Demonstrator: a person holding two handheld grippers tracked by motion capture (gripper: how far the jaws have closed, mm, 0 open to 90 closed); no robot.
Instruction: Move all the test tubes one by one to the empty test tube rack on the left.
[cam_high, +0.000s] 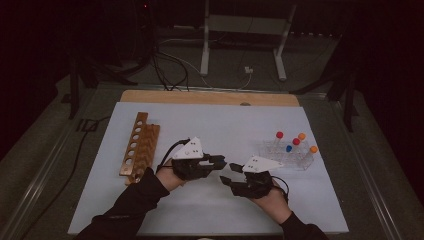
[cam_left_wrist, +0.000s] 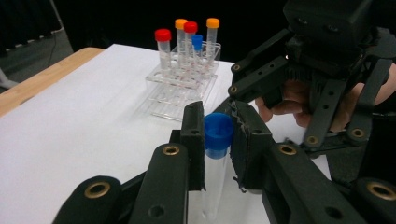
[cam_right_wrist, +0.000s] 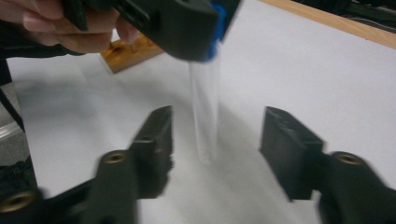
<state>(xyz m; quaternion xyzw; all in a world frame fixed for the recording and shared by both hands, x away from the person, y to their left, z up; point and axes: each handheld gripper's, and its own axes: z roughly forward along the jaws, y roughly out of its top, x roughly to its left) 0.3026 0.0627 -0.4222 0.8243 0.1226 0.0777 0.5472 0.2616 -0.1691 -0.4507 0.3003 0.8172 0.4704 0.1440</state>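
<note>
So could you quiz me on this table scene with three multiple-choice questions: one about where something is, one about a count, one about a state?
1. Where does the brown wooden rack with round holes lie on the white table?
A left side
B right side
C middle

2. How many capped tubes stand in the clear plastic rack?
A three
B five
C eight

3. What grips the clear plastic tube with the blue cap?
A left gripper
B right gripper
C nothing

Answers:
1 A, the high view shows it left of both hands.
2 B, two red, two orange and one blue cap.
3 A, its jaws clamp the cap, while the right gripper's jaws stand apart around the tube.
</note>
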